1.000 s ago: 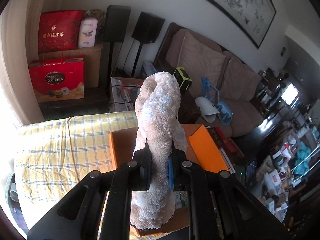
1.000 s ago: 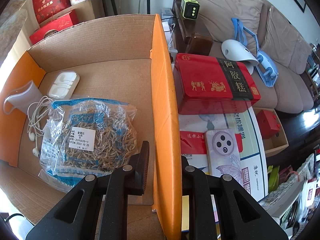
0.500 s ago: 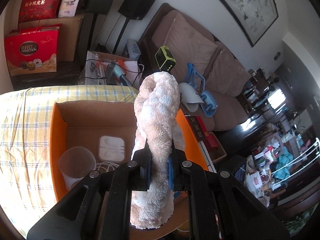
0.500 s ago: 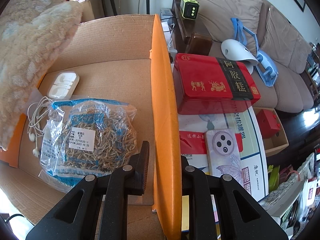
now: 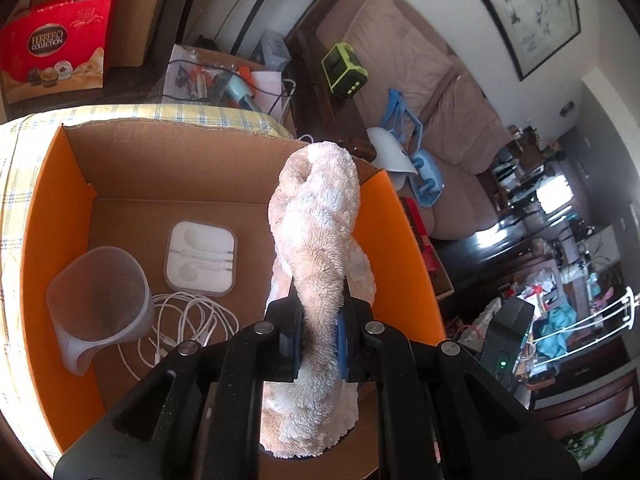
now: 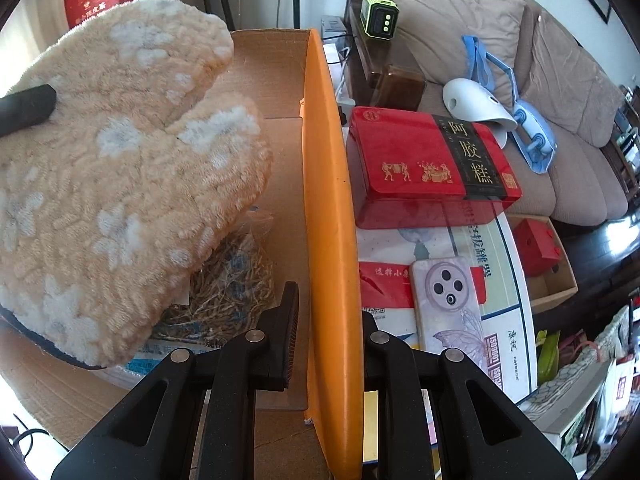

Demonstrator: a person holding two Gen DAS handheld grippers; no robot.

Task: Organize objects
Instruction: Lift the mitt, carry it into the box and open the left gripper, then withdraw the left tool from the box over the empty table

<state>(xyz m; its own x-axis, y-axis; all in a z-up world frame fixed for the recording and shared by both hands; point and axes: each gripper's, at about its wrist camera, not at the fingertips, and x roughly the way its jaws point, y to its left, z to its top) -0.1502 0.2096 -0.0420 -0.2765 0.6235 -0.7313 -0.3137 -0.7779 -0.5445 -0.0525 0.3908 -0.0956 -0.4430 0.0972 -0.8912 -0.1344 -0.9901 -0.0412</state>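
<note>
The cardboard box [image 5: 132, 168], orange on its flap faces, sits open on a tabletop covered by a checked cloth [image 5: 16, 168]; its right flap [image 6: 330, 216] stands upright, with the right gripper [image 6: 326, 336] astride it, one finger on each side, the inner finger with a small gap to the flap, the outer one hidden behind the flap, so I cannot tell whether they are clamped on it; the fluffy slipper [image 5: 320, 248] hangs over the inside of the box near that flap, pinched between the fingers of the left gripper [image 5: 318, 344], which are clamped on it; under it lies a clear bag of dried herbs [image 6: 228, 284]; toward the box's left wall a grey plastic cup [image 5: 100, 300] lies on its side; beside it, a white earphone case [image 5: 200, 258]; in front of the case, a loose white earphone cable [image 5: 188, 324]; outside the flap, a red tin [image 6: 424, 168] and a phone [image 6: 448, 304].
</note>
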